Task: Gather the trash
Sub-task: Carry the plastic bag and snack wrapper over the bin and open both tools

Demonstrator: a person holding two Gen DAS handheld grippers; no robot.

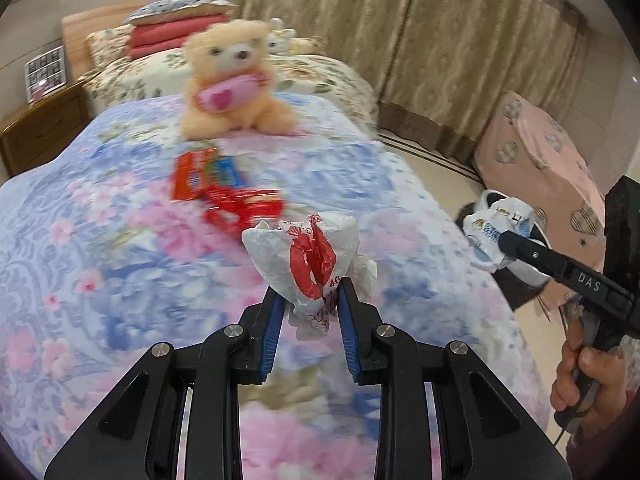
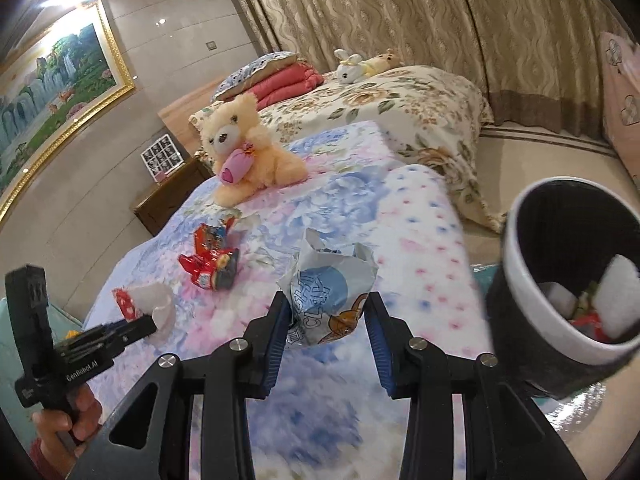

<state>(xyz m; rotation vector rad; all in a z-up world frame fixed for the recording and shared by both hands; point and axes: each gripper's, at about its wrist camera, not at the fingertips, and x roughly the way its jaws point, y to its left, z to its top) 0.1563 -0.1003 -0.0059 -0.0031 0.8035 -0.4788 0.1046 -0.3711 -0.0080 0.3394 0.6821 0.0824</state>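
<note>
Left tongs (image 1: 308,300) gripped a crumpled white-and-red plastic bag (image 1: 308,256); right tongs (image 2: 328,316) gripped a crumpled blue-printed paper wrapper (image 2: 332,292). Both hung over a floral quilted bed (image 1: 100,220) before beige curtains (image 1: 400,40).

Two hand-held grippers: left hand-held gripper (image 1: 307,298), right hand-held gripper (image 2: 327,314). Two crumpled wrappers held off the bed: white-and-red wrapper (image 1: 306,254), blue-and-white wrapper (image 2: 332,300). Two red snack packets on the bedspread: upper packet (image 2: 212,236), lower packet (image 2: 210,270). One teddy bear (image 2: 244,148). One bin (image 2: 516,256). Two beds: near bed (image 2: 420,216), far bed (image 2: 400,100). Two small plush toys (image 2: 366,63) on the far bed.
</note>
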